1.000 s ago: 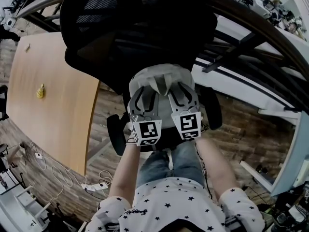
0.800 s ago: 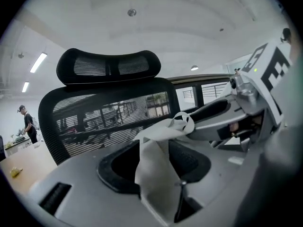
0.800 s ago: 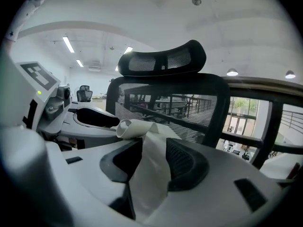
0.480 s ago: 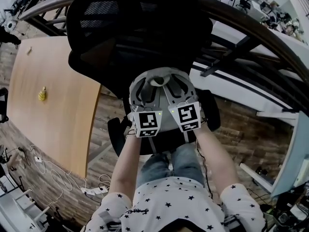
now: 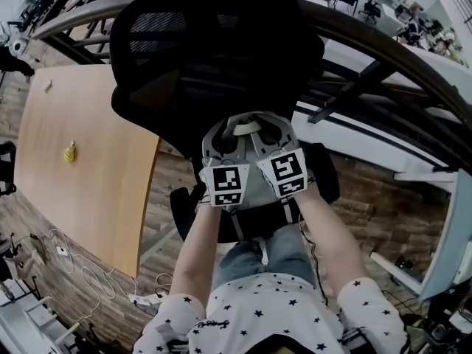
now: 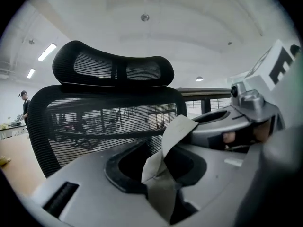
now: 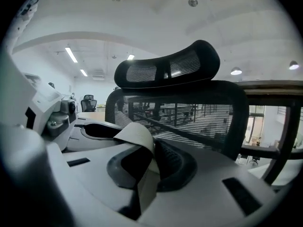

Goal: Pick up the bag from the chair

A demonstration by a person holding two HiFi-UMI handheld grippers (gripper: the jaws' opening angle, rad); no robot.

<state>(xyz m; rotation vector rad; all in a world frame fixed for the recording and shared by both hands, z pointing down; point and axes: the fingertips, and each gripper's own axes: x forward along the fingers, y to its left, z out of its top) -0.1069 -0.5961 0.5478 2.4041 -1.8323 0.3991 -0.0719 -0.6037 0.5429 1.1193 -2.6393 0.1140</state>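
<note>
Left gripper (image 6: 163,174) and right gripper (image 7: 142,174), each bearing a black-and-white square-marker cube (image 5: 225,185), have just been closing. Their fingers now pinch the pale handle strap (image 6: 173,141) of the grey fabric bag (image 5: 255,196), mid-frame before the black mesh office chair (image 5: 206,50).

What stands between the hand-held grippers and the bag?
Nothing visible does. The left hand-held gripper and right hand-held gripper have just been closing their jaws, and each pinches a pale bag handle.
</note>
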